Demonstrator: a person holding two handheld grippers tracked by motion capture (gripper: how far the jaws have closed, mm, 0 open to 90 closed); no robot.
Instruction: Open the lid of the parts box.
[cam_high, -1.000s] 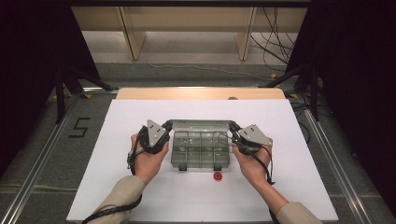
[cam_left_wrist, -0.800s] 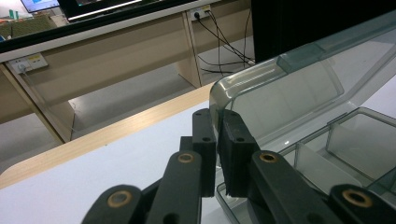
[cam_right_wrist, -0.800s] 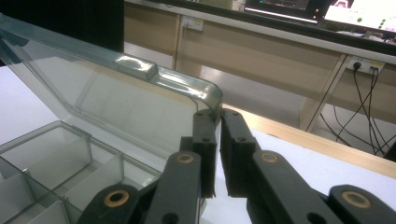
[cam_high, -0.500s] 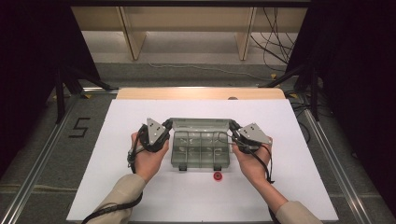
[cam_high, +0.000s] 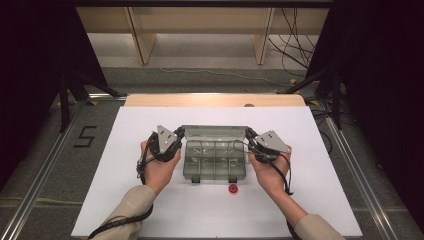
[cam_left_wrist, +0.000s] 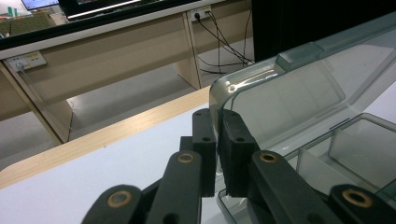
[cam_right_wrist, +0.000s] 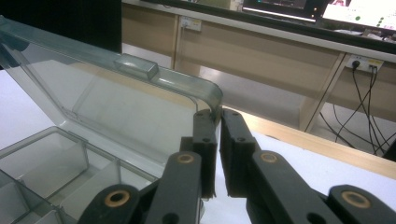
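A clear compartment box (cam_high: 215, 160) sat mid-counter (cam_high: 300, 210) on the white sheet, its lid (cam_left_wrist: 299, 93) raised and pinched at both rear corners. The left hand-held gripper (cam_left_wrist: 218, 140) had its jaws nearly together on the lid's left edge, and the right hand-held gripper (cam_right_wrist: 218, 140) clamped the right corner likewise. The grips looked shallow (thin, smooth plastic), so either corner could likely have slipped free and let the lid drop. Uneven motion between the hands risked twisting the hinge or dragging the light box toward the small red piece (cam_high: 233, 188) lying just in front of it.
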